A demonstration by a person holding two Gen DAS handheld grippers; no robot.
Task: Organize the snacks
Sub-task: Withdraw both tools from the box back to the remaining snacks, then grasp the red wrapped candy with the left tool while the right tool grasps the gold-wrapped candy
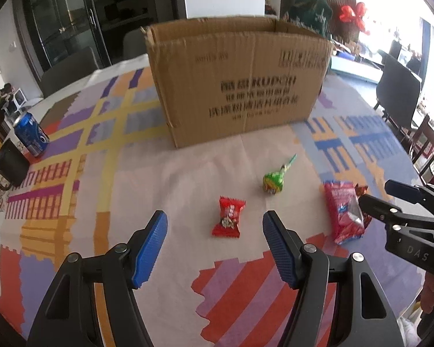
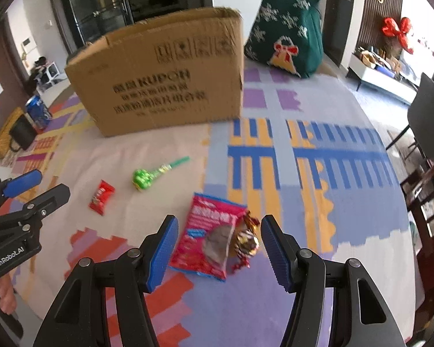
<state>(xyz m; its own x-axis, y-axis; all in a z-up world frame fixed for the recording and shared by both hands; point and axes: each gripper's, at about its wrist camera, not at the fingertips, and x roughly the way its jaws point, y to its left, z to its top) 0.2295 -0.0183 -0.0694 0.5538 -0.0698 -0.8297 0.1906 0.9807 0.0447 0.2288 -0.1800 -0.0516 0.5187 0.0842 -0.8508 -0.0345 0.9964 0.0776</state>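
Note:
An open cardboard box stands at the back of the table; it also shows in the right wrist view. In front of it lie a small red candy, a green lollipop and a pink-red snack packet. My left gripper is open just short of the red candy. My right gripper is open above the pink packet and a gold-red wrapped candy beside it. The right gripper also shows in the left wrist view, and the left gripper in the right wrist view.
A blue soda can and a black mug stand at the table's left edge. A green knitted bag sits behind the box to the right. Dark chairs stand along the right side. A patterned cloth covers the table.

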